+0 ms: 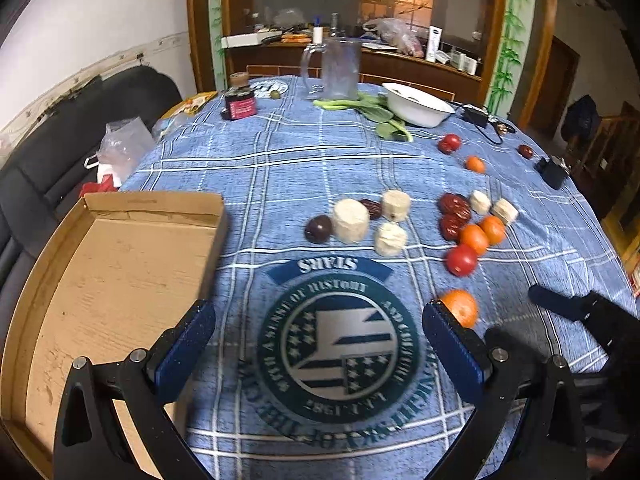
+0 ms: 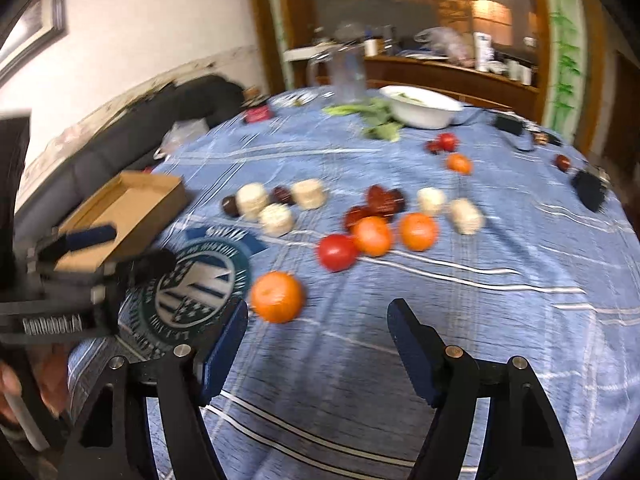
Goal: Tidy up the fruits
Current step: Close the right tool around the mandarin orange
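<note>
Fruit lies scattered on the blue plaid cloth. A lone orange sits just beyond the left fingertip of my right gripper, which is open with nothing between its fingers. Behind it lie a red tomato, two more oranges, red dates and white cylindrical chunks. My left gripper is open over the round emblem, with the same orange at its right fingertip. An open cardboard box lies to its left.
At the far side stand a white bowl, leafy greens, a glass jug and a dark jar. A black adapter lies near the right edge. A dark sofa with a plastic bag borders the left.
</note>
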A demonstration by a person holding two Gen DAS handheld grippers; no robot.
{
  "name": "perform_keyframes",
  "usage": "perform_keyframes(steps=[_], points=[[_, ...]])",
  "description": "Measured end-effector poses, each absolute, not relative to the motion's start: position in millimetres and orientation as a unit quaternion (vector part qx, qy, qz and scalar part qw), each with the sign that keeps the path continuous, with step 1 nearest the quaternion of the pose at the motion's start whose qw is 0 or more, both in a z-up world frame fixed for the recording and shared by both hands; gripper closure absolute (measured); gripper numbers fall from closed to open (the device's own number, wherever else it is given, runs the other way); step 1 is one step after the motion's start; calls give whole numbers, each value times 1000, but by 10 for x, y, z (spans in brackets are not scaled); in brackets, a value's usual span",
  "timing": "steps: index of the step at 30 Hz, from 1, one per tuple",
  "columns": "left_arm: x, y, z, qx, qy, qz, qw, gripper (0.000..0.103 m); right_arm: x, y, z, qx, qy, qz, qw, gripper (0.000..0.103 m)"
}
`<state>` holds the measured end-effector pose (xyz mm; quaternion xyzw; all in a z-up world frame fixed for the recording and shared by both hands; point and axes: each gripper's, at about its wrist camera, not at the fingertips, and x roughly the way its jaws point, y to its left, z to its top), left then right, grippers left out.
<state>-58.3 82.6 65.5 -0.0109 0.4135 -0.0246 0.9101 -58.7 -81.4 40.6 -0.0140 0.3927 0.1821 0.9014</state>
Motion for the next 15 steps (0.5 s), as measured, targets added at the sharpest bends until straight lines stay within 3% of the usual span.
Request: perform_keyframes(steps=[5,6,7,15], points=[[-391,878,613,-8,431,-19,902,0,-382,-549,210,-41,423,200,883,41],[-347,876,596,-7,436,-19,899,0,-334,-512,157,-46,431,200,879,60],[-296,875,578,-6,442,-18,897,0,-295,-499,121,-46,439,203,874,65],[61,832,430,17,471,-21,882,0,-254,-596,150,-6,436,225,871,65]])
